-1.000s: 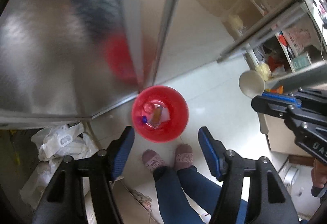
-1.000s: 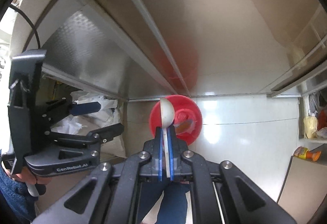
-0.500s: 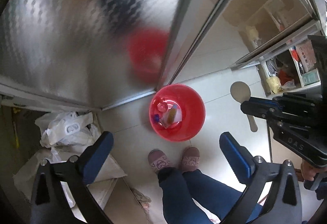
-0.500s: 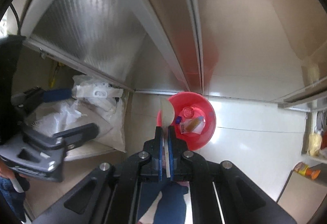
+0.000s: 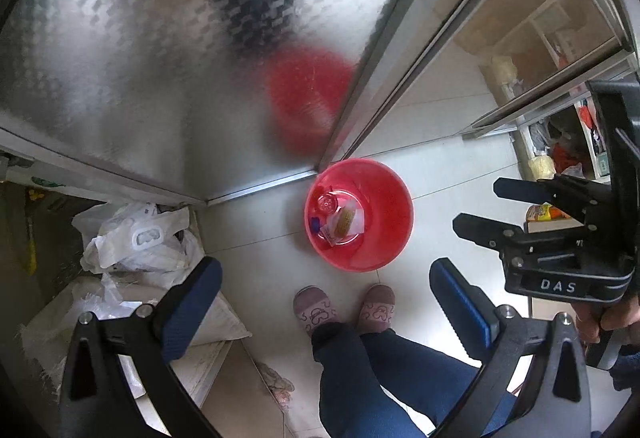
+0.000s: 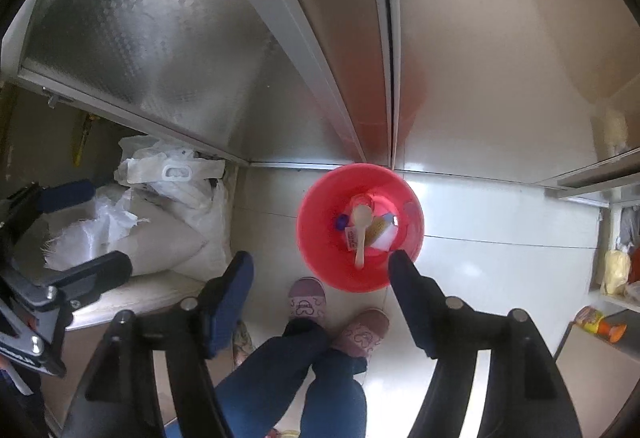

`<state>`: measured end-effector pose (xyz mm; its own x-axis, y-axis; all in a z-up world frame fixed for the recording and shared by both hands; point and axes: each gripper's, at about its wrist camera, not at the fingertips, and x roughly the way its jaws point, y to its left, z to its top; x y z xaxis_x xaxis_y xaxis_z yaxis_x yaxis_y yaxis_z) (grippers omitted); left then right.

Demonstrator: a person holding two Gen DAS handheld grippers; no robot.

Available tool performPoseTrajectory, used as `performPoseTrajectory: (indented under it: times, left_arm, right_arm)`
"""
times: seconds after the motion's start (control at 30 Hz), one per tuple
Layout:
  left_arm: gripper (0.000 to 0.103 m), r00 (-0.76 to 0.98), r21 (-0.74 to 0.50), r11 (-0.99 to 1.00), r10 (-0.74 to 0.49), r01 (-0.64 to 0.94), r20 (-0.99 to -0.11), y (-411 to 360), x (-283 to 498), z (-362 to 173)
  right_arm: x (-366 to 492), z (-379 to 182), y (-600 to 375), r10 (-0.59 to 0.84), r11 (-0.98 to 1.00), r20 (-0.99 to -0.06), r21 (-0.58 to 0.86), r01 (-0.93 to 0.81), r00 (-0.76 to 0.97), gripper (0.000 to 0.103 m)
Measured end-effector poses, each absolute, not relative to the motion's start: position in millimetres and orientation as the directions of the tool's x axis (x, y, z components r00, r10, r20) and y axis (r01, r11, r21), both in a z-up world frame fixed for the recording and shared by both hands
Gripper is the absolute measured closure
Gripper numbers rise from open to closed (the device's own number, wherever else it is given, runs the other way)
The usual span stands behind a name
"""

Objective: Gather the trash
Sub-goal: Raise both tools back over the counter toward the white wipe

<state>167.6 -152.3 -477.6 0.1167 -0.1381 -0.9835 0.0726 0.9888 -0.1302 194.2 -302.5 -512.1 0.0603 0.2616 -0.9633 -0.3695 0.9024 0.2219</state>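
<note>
A red bucket (image 5: 360,214) stands on the white floor below both grippers; it also shows in the right wrist view (image 6: 360,228). In it lie a wooden spoon (image 6: 360,228), a clear cup (image 5: 329,203), a blue cap (image 5: 315,225) and snack wrappers (image 5: 346,222). My left gripper (image 5: 324,302) is open and empty, high above the floor. My right gripper (image 6: 320,278) is open and empty above the bucket; it also appears at the right of the left wrist view (image 5: 476,206).
Metal sliding doors (image 5: 160,58) stand behind the bucket. White plastic bags and sacks (image 6: 160,206) are piled at the left. A shelf with packets (image 5: 552,158) is at the right. The person's slippered feet (image 5: 344,308) stand just in front of the bucket.
My right gripper has opened and let go of the wooden spoon, which now lies in the red bucket. My left gripper has opened wider.
</note>
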Motion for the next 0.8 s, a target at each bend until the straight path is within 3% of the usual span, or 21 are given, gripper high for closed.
performPoseTrajectory:
  times: [0.23,0.4,0.63,0.8]
  left_arm:
    - [0.0,0.15,-0.144,0.988,-0.152,0.062,-0.977,-148.9,152.2,-421.1]
    - [0.0,0.202,-0.145,0.988,-0.154,0.06,-0.967,-151.6,138.0,-344.0]
    - [0.0,0.334,-0.106,0.993,-0.119,0.056,-0.935,-146.5,119.3,-229.6]
    - [0.0,0.425,-0.066,0.997,-0.08,0.048,-0.902,-141.4,110.3,-171.9]
  right_arm:
    - [174.8,-455.2,-313.0,0.278,0.9,-0.958,0.232,-0.37,0.077,0.027]
    - [158.6,-378.6,-323.0,0.294,0.903,-0.945,0.225,-0.366,0.145,0.01]
    - [135.4,-262.6,-328.7,0.331,0.895,-0.906,0.211,-0.393,0.266,0.001]
    - [123.6,-197.3,-326.0,0.346,0.876,-0.872,0.168,-0.453,0.345,0.001]
